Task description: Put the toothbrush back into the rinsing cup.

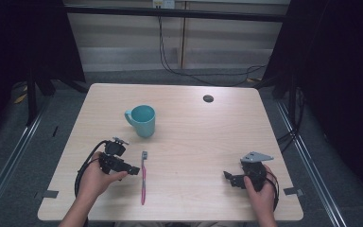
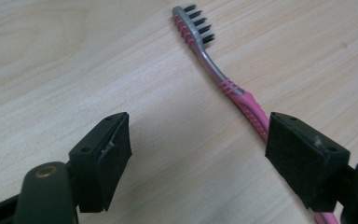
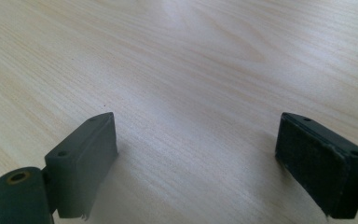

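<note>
Pale wooden table (image 1: 208, 137) spans the middle of the high view, a teal mug (image 1: 142, 120) upper left of centre. At lower left, the left gripper (image 1: 133, 170) hovers just beside a pink toothbrush (image 1: 143, 182), jaws apart and holding nothing. At lower right, the right gripper (image 1: 227, 176) rests, jaws open. The step looks like the approach; next, straddle the handle and close.

A lab-like recording bay: bare wooden table (image 1: 194, 137) between black curtains (image 1: 345, 71), cables (image 1: 179, 71) trailing on grey floor.
</note>
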A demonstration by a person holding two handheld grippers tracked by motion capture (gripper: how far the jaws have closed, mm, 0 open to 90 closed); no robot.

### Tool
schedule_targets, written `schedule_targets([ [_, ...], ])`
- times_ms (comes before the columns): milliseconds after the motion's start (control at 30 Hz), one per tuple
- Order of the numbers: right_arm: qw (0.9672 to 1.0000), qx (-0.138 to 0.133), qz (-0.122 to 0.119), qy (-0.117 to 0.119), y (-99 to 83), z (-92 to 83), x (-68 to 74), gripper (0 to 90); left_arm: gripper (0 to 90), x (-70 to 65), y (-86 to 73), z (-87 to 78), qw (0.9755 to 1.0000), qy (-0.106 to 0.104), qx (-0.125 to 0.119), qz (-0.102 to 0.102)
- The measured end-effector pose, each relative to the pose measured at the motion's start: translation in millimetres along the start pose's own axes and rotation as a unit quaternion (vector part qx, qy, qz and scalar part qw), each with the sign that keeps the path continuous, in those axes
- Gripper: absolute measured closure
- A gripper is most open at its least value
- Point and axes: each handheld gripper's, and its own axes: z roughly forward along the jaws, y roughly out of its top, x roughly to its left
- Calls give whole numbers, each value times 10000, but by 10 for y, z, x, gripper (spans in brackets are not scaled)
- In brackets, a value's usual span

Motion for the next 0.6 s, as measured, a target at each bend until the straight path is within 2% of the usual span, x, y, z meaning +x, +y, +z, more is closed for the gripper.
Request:
schedule_targets([
  [100, 10000, 1, -2, 0, 0, 0, 0, 121, 273, -28, 44, -2, 9998, 88, 97, 122],
  [167, 10000, 2, 2, 0, 0, 0, 1, 121, 294, -55, 61, 5, 10000, 31, 75, 21],
  [233, 10000, -3, -18, 0, 0, 0, -2, 120, 325, -64, 78, 8, 9999, 1, 106, 37],
  [600, 10000, -2, -17, 1, 0, 0, -1, 121, 383, -83, 146, 21, 9994, -2, 214, -268],
])
